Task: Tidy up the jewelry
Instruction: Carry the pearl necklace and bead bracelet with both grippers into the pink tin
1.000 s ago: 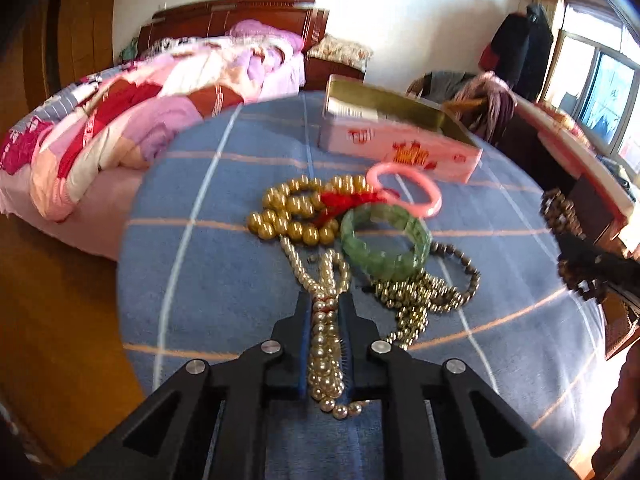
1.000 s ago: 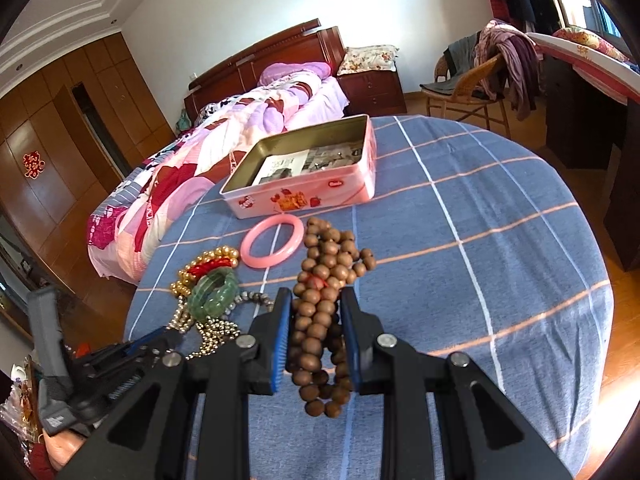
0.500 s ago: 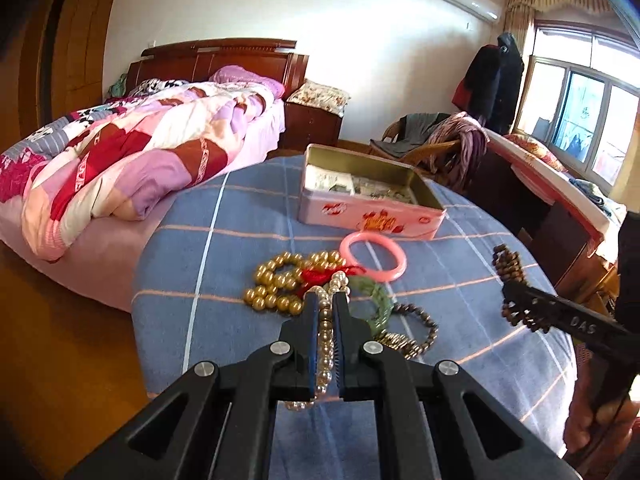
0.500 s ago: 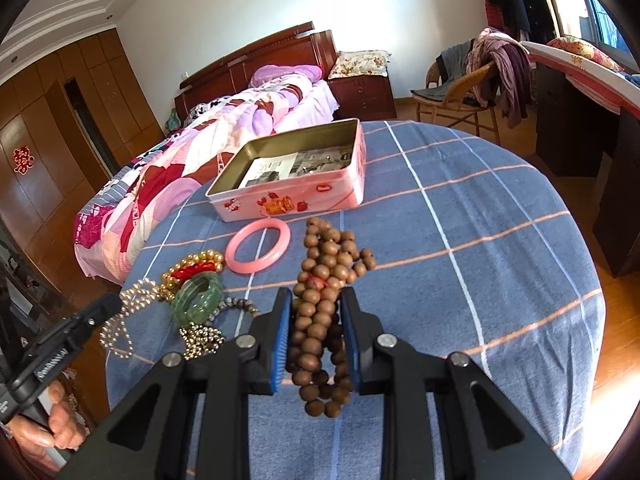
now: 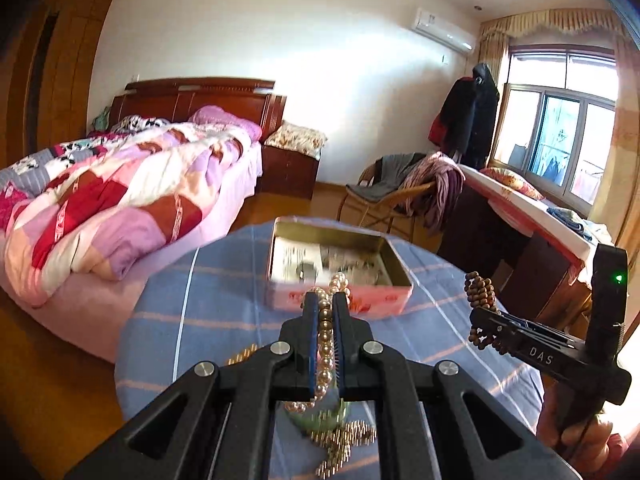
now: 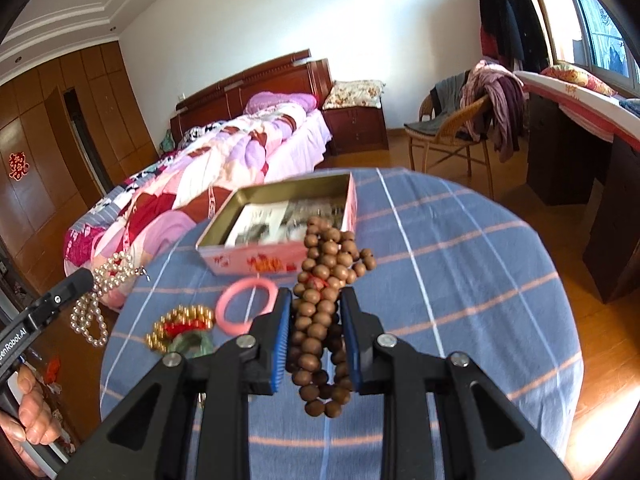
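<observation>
Both tools risen: left tool (image 5: 326, 308) clamps pearl strand (image 5: 325, 344), right tool (image 6: 316, 320) clamps wooden beads (image 6: 320, 304).

A bedroom with white walls (image 5: 340, 60) and a glossy orange-brown wooden floor (image 6: 552, 208). A dark red wooden bed (image 5: 200, 96) carries a pink, red and purple patchwork quilt (image 5: 112, 196). Beside it stands a dark wooden nightstand (image 6: 356, 128). A wicker chair draped with clothes (image 6: 460, 120) sits near a bright curtained window (image 5: 560, 140). Tall brown wooden wardrobes (image 6: 36, 168) line one wall.
</observation>
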A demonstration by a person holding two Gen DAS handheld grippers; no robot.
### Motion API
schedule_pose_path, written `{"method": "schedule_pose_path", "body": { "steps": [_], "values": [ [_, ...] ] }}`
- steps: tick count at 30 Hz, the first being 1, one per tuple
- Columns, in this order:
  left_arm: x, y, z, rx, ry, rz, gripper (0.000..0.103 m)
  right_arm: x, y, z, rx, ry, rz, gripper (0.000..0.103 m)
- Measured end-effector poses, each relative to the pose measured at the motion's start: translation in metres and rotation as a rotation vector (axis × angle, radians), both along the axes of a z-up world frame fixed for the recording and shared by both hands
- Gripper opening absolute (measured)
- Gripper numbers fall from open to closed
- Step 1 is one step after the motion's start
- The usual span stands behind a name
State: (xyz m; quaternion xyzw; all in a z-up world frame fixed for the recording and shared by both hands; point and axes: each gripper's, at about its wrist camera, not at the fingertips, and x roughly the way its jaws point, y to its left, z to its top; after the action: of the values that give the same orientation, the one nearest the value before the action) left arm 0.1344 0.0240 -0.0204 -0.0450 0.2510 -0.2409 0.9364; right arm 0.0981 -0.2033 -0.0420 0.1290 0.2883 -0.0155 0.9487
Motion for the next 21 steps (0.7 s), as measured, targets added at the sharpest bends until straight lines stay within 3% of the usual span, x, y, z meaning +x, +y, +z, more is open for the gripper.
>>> {"method": "schedule_pose_path", "body": {
  "steps": [16,21],
  "values": [
    [0.078,-0.036,0.006,-0.007,-0.049,-0.002,0.005,0.085,0.001,0.008,-0.055,-0.045,-0.01,0.027],
    [0.109,-0.052,-0.002,-0.004,-0.037,-0.002,0.005,0.124,0.005,-0.001,-0.138,-0.035,-0.028,0.027]
  ]
}}
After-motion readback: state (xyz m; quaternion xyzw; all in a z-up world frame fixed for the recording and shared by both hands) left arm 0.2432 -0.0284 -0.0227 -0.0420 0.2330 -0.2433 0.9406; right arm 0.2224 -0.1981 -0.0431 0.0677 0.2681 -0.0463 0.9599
